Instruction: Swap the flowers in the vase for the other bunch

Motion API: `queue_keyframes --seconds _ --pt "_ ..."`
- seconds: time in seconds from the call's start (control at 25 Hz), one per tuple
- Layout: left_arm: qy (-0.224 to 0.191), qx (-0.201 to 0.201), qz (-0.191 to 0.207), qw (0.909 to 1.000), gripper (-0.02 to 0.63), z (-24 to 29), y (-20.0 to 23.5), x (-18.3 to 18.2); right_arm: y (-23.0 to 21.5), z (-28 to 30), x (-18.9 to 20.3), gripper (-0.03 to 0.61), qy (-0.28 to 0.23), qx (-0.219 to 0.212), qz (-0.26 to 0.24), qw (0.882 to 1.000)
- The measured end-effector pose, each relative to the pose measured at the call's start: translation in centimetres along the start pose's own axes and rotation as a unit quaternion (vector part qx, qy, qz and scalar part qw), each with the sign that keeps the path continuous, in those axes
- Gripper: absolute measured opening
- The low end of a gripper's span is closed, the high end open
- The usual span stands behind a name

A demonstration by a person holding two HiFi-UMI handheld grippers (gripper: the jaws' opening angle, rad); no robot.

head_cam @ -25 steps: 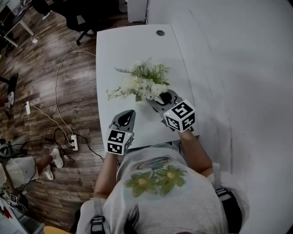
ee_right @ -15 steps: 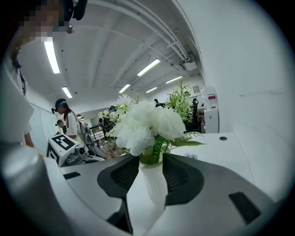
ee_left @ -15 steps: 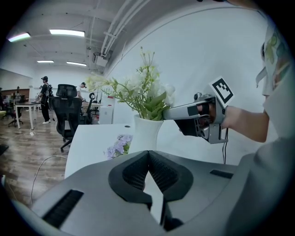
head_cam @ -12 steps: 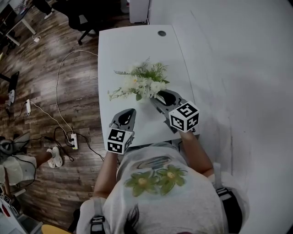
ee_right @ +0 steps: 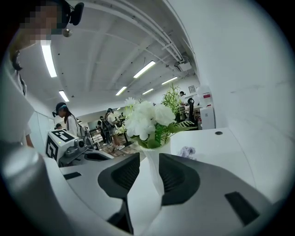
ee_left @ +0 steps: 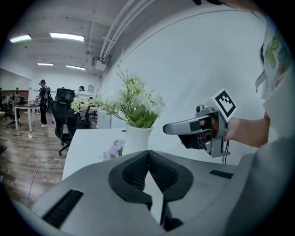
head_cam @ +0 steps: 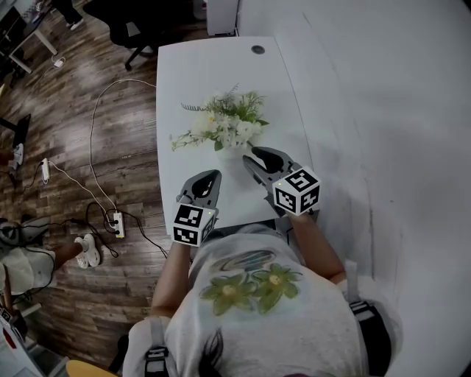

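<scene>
A white vase point(head_cam: 234, 152) with white flowers and greenery point(head_cam: 224, 124) stands upright on the white table point(head_cam: 191, 81). In the left gripper view the vase point(ee_left: 136, 139) is just beyond my shut, empty left gripper point(ee_left: 148, 154), and a small purple bunch point(ee_left: 113, 150) lies on the table behind it. My right gripper point(head_cam: 254, 156) is open just right of the vase, a little apart from it. In the right gripper view the vase point(ee_right: 156, 154) shows through the gap of the right gripper point(ee_right: 149, 159) without touching the pads. My left gripper point(head_cam: 208, 177) hovers near the table's front edge.
A wall runs close along the table's right side. A round cable hole point(head_cam: 257, 50) sits at the table's far end. Cables and a power strip point(head_cam: 116, 224) lie on the wooden floor to the left, office chairs point(head_cam: 129, 22) beyond. People stand far off in the office.
My right gripper has drawn back from the vase toward the person; its tips were at the vase before. The left gripper has lifted slightly.
</scene>
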State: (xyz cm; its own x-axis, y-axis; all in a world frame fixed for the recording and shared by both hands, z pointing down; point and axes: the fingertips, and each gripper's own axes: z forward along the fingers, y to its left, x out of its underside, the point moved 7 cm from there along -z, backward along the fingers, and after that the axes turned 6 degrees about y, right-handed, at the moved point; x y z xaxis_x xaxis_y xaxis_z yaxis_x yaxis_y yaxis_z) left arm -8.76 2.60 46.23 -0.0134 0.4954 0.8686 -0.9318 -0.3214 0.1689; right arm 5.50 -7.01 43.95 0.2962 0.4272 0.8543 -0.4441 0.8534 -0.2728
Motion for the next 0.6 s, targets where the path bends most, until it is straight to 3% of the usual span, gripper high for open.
queue_keyframes --seconds 0.6 --pt "-0.018 0.019 0.010 0.9996 0.018 0.0 -2.2 -0.3 2.8 -0.9 2.8 0.057 -0.002 -0.033 -0.041 0.999"
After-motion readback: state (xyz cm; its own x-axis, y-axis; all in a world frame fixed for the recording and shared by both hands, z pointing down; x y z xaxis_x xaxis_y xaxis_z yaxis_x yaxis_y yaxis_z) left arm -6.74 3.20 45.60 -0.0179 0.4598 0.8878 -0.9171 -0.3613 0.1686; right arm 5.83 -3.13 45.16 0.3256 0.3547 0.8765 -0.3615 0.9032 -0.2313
